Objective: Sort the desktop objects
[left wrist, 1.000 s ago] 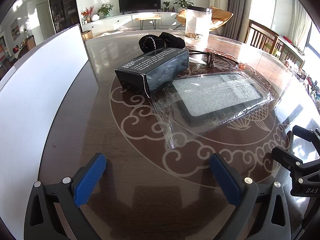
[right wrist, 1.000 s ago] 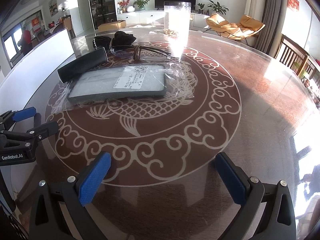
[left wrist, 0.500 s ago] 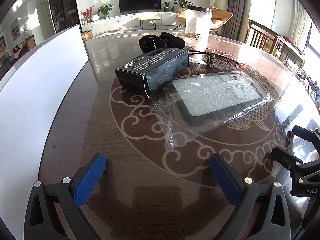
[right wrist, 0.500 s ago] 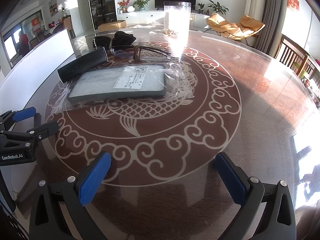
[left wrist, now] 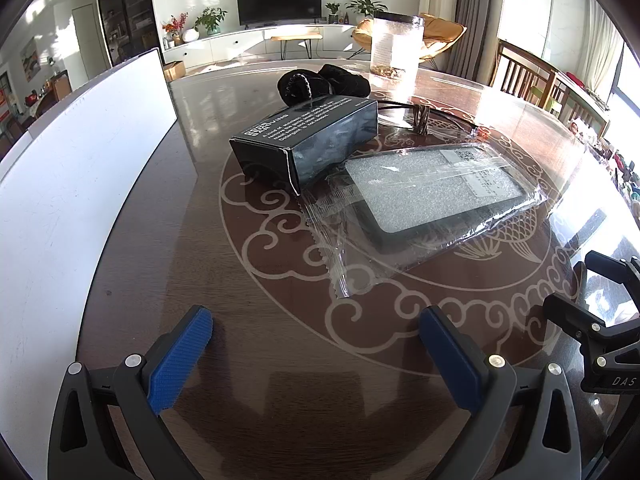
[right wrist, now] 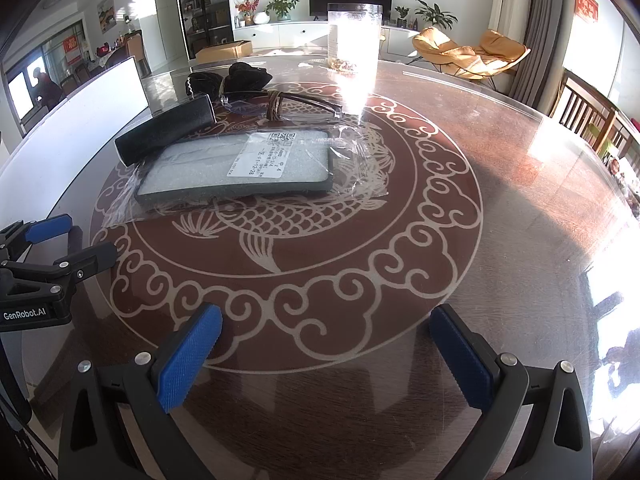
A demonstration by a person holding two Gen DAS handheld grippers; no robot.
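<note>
A black carton (left wrist: pixel 308 140) (right wrist: pixel 168 130) lies mid-table, and a phone case in a clear plastic bag (left wrist: pixel 432 196) (right wrist: pixel 240 166) rests against its right side. Behind them sit a black cloth bundle (left wrist: pixel 320 84) (right wrist: pixel 236 76) and glasses with a brown cord (left wrist: pixel 424 114) (right wrist: pixel 276 106). My left gripper (left wrist: pixel 316 332) hovers open near the table's front edge, well short of the carton. My right gripper (right wrist: pixel 326 334) stands open to its right, nothing between its fingers. Each gripper shows at the edge of the other's view.
A tall clear jar (left wrist: pixel 396 50) (right wrist: pixel 354 40) stands at the far side in bright glare. A white board (left wrist: pixel 68 176) (right wrist: pixel 72 116) runs along the table's left edge. The round glass-topped table (right wrist: pixel 500 184) has a fish pattern. Chairs stand at the right.
</note>
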